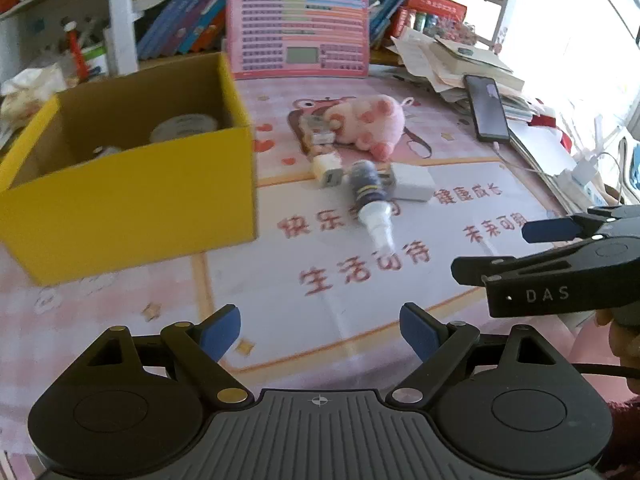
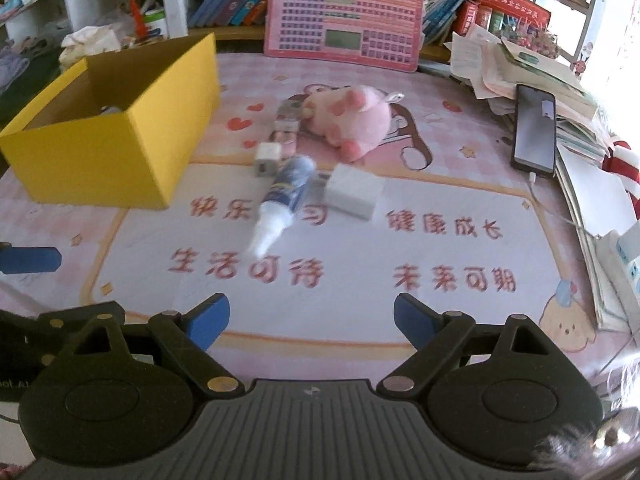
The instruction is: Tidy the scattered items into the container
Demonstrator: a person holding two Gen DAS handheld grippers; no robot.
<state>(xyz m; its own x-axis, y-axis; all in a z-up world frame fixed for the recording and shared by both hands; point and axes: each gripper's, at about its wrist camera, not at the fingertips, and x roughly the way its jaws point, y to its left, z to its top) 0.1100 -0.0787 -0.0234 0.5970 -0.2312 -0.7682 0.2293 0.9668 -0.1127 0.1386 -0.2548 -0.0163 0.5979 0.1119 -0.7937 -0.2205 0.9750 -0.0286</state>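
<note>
Yellow box [image 2: 120, 136] taken as landmark. Spray bottle [image 2: 282, 200] is seen lying flat on the mat [image 2: 440, 320], just right of the box's near corner. Long axis runs roughly toward the camera: white nozzle end nearest, dark base toward the pink plush pig [image 2: 348, 120]. Small white cube charger [image 2: 267, 158] and a larger white adapter [image 2: 354, 194] are flanking the bottle, close to or touching it. Bottle is judged light, rigid, smooth plastic, likely to roll; grip is best taken across the labelled mid-body, not the tapered nozzle. Plush is judged soft, easy anywhere. Left gripper [image 1: 320, 330] and right gripper [image 2: 312, 320] are both spread wide, nothing held, well short of the items.
</note>
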